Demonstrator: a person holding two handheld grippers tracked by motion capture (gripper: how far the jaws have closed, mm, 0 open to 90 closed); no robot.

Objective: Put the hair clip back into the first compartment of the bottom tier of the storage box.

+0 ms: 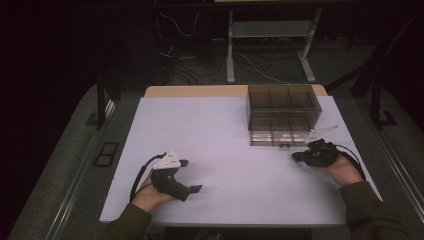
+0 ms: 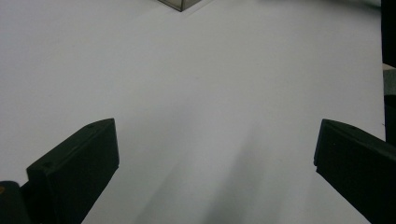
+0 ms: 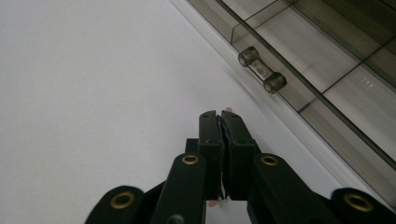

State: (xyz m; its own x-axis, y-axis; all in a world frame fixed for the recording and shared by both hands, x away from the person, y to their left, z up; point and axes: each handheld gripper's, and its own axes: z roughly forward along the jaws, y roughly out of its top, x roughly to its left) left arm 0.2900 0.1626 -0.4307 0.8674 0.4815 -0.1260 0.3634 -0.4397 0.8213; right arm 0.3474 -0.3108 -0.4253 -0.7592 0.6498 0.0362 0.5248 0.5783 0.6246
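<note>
My right gripper (image 1: 295, 156) lies on the white table (image 1: 210, 145) just in front of a smoked clear drawer box (image 1: 282, 107), pointing left. In the right gripper view its jaws (image 3: 220, 115) are pressed together, with a thin pale sliver (image 3: 228, 110) peeking out at the tips; I cannot tell what it is. The box's bottom drawer front and its clear bar handle (image 3: 261, 70) are close beyond the tips. My left gripper (image 1: 191, 175) rests at the table's front left, open wide with nothing but bare table between its jaws (image 2: 217, 140).
The drawer box stands at the table's back right, and one corner of it (image 2: 180, 3) appears far off in the left gripper view. A wooden strip (image 1: 195, 91) runs along the table's far edge. Dark floor, cables and a metal frame (image 1: 270, 45) lie beyond.
</note>
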